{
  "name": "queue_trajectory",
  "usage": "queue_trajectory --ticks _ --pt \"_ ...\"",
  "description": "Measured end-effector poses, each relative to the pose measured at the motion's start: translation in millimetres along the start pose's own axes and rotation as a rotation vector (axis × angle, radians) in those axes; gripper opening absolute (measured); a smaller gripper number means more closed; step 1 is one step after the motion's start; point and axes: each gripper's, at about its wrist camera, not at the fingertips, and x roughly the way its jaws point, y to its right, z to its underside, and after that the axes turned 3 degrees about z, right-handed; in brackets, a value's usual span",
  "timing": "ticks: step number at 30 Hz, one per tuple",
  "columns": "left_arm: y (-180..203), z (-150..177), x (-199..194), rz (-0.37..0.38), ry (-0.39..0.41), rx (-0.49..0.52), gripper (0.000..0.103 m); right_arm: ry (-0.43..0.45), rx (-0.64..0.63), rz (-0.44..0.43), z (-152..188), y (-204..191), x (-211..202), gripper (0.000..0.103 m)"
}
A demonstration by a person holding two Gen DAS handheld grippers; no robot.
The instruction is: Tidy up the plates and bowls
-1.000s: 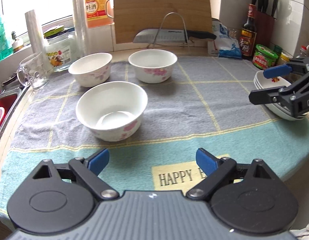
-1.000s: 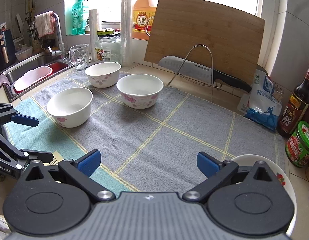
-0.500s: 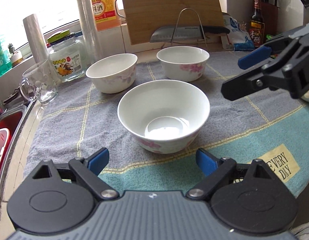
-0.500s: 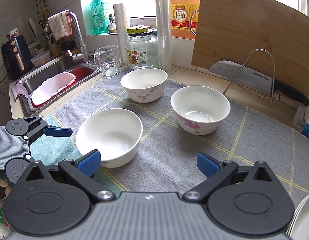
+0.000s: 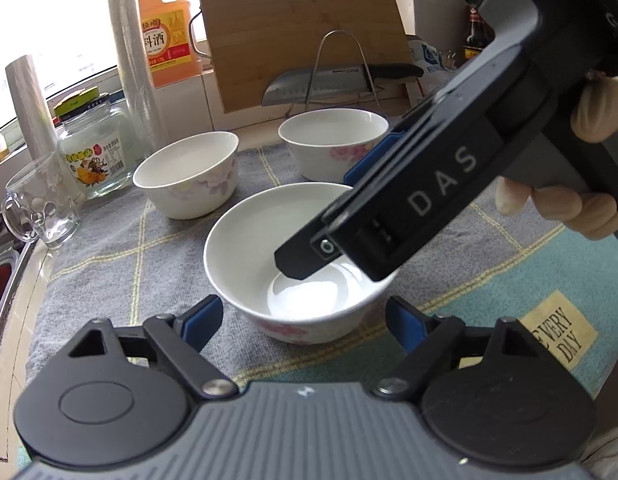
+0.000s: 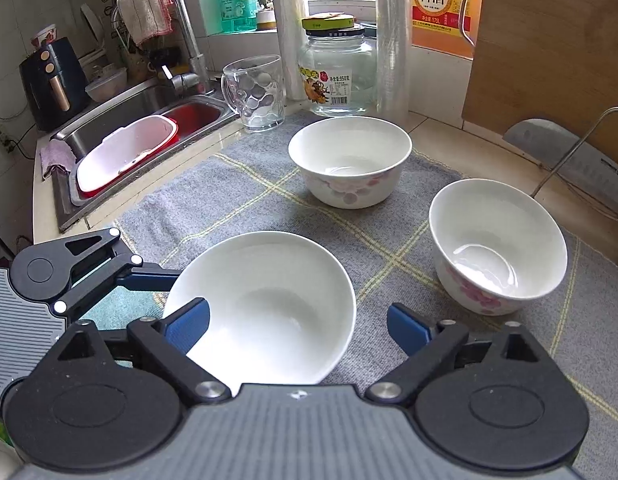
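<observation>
Right wrist view, lower left: the left gripper [image 6: 165, 280] is seen closing, one pad beside the nearest bowl [image 6: 261, 308], not yet pressed. Lower centre: the right gripper [image 6: 297, 328], also closing, straddles that bowl's rim. Two further bowls [image 6: 349, 160] [image 6: 497, 244] are set upper centre and right on the grey cloth [image 6: 229, 200].
</observation>
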Motion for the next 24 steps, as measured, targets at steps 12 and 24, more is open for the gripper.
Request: queue_trajectory --ticks 12,24 --pt "-4.9 -0.1 -0.2 0.022 0.005 -0.019 0.082 -0.016 -0.02 -0.06 -7.6 2.5 10.2 0.076" --pt "-2.5 -5.0 -5.4 0.037 -0.02 0.007 0.082 -0.012 0.004 -0.08 -6.4 4.9 -2.9 0.076"
